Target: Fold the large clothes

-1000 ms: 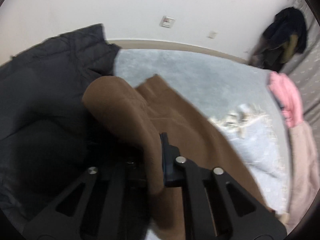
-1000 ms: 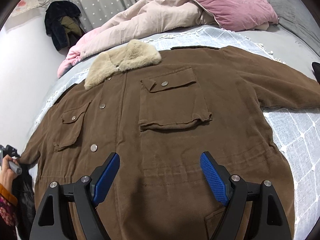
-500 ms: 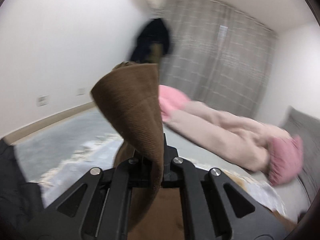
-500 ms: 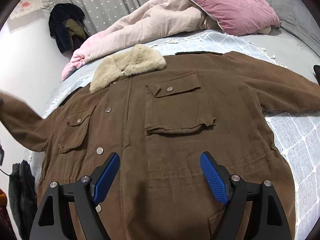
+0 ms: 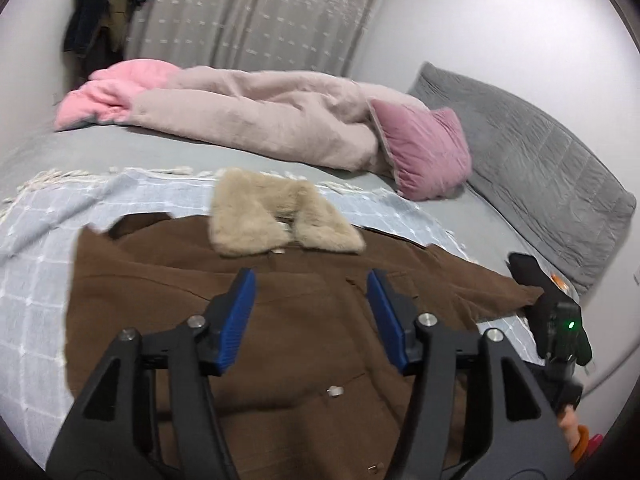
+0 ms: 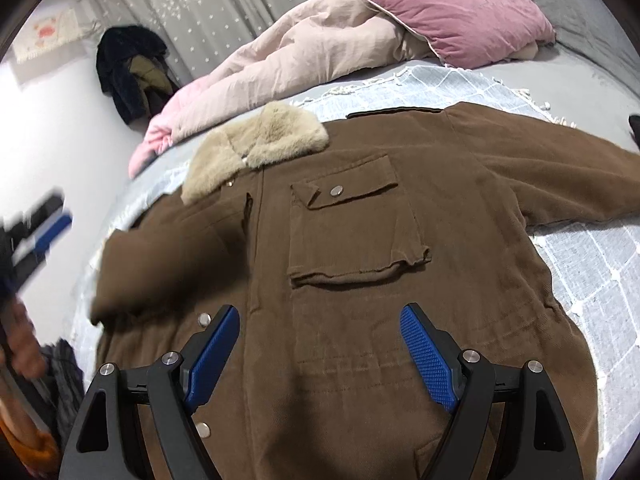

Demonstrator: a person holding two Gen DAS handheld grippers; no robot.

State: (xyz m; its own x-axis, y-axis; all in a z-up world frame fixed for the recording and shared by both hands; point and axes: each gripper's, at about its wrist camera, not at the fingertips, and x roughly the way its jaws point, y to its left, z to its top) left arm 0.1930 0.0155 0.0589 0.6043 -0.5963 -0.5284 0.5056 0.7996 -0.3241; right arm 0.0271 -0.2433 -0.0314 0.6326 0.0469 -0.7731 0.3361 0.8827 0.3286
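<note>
A large brown coat [image 6: 360, 240] with a beige fur collar [image 6: 256, 148] lies front-up on the bed. Its left sleeve [image 6: 160, 264] is folded in across the chest. The right sleeve [image 6: 560, 184] still stretches out sideways. In the left wrist view the coat [image 5: 280, 320] and collar [image 5: 280, 220] lie below my left gripper [image 5: 312, 312]. That gripper's jaws are opening and nothing is between the blue pads. It also shows blurred at the left edge of the right wrist view [image 6: 50, 220]. My right gripper [image 6: 320, 352] hovers open over the coat's lower front, holding nothing.
A pale blue checked throw [image 6: 592, 272] lies under the coat. A pinkish duvet [image 5: 260, 120] and a pink pillow [image 5: 424, 148] sit at the bed's far side, next to a grey cushion [image 5: 540, 184]. Dark clothes [image 6: 128, 68] hang by the curtain. A hand [image 6: 20, 344] shows at left.
My left gripper swung the brown sleeve up and over onto the coat and let it go; its jaws went from shut on the sleeve to apart. The right gripper stayed still.
</note>
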